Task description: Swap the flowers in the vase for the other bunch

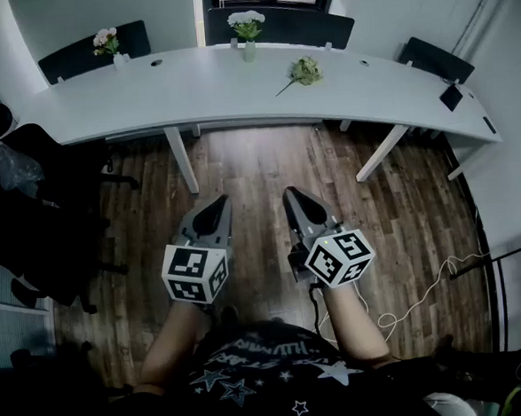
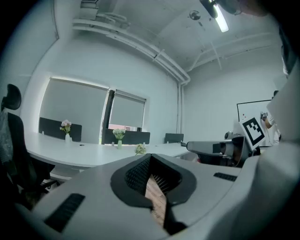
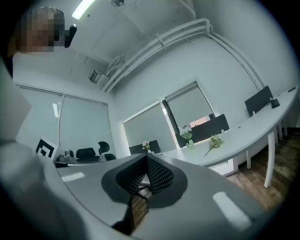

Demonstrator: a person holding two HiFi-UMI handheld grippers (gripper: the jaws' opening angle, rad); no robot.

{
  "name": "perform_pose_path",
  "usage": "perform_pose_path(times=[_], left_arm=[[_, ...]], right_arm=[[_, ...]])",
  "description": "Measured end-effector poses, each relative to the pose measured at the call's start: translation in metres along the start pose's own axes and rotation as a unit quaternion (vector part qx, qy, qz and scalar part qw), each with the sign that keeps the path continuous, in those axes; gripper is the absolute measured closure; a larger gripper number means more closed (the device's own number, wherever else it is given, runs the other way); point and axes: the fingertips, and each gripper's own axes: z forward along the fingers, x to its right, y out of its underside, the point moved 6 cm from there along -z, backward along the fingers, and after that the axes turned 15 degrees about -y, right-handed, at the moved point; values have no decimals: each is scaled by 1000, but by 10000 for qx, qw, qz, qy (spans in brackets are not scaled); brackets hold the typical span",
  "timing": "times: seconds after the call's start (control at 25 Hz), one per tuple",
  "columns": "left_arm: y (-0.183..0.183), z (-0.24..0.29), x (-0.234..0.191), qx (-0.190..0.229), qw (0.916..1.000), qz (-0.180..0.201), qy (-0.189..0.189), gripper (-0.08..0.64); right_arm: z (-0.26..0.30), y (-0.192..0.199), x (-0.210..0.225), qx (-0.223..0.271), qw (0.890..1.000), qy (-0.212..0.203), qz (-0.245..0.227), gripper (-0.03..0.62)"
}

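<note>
Closed and empty, my left gripper [image 1: 214, 206] and right gripper [image 1: 296, 200] hover over the floor [image 1: 257, 163]; on the table [image 1: 146, 99] the vase [image 1: 249, 50] stands at twelve o'clock, the loose bunch [image 1: 305, 70] lies at one o'clock

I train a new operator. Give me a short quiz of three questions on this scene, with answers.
1. True or false: in the head view the loose bunch lies on the white table, right of the middle vase.
2. How many vases with flowers stand on the table? A) one B) two C) three
3. Fill in: the left gripper and the right gripper both have their jaws ____.
Key: 1 true; 2 B; 3 shut.
</note>
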Motion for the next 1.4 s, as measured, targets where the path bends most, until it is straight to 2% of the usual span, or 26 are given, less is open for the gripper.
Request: perform_pose_path(times=[0.56,0.72,1.08,1.24,1.4], left_arm=[[1,16,-13,7,9998,74,168,552],[-1,22,-22,41,9994,-69,329,552],[2,42,-61,-30,9990,-87,439,552],[6,48,-89,-74,9989,-264,381,552],[2,57,-109,-62,9989,-215,406,552]], right_arm=[[21,7,1,-65,9999,51,-115,591],[30,9,2,-8,9997,121,-200,591],[65,16,6,13,9991,358,-234,591],[77,27,3,-91,9981,557,-262,591],[84,34,2,-231,9970,688,-285,589]])
